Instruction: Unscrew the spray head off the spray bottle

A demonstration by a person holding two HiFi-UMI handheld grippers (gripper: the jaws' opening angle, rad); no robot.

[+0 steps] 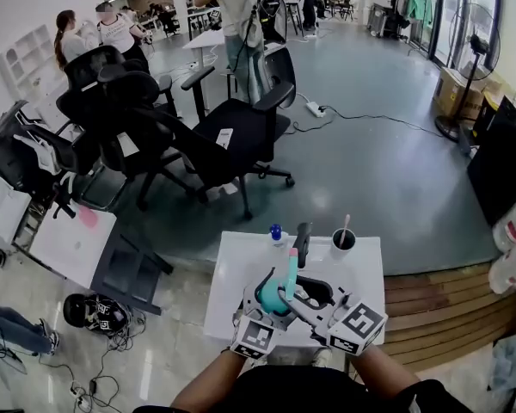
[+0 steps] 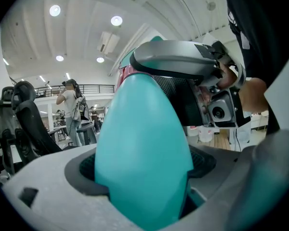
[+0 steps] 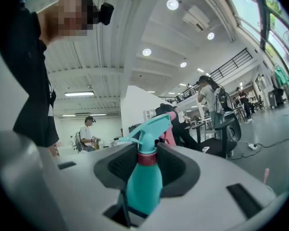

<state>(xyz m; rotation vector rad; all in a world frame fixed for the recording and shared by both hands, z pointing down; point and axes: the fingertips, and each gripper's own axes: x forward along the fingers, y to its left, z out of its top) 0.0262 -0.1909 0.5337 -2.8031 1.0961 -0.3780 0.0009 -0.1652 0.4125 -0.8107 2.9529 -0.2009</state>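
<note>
A teal spray bottle (image 1: 272,298) with a red collar (image 3: 147,158) and a teal-and-pink spray head (image 1: 291,268) is held up over the white table (image 1: 232,269). My left gripper (image 1: 263,310) is shut on the bottle's fat body (image 2: 142,143), which fills the left gripper view. My right gripper (image 1: 313,292) comes in from the right at the bottle's top. In the right gripper view its dark pads (image 3: 179,170) close against the collar from both sides, with the spray head (image 3: 147,129) just beyond them. The right gripper's grey jaw also crosses the bottle's top in the left gripper view.
On the table's far edge stand a dark cup (image 1: 344,242) with a stick in it and a small blue-capped bottle (image 1: 276,232). Black office chairs (image 1: 232,136) crowd the floor beyond. A wooden platform (image 1: 430,304) lies to the right, and people stand at the back.
</note>
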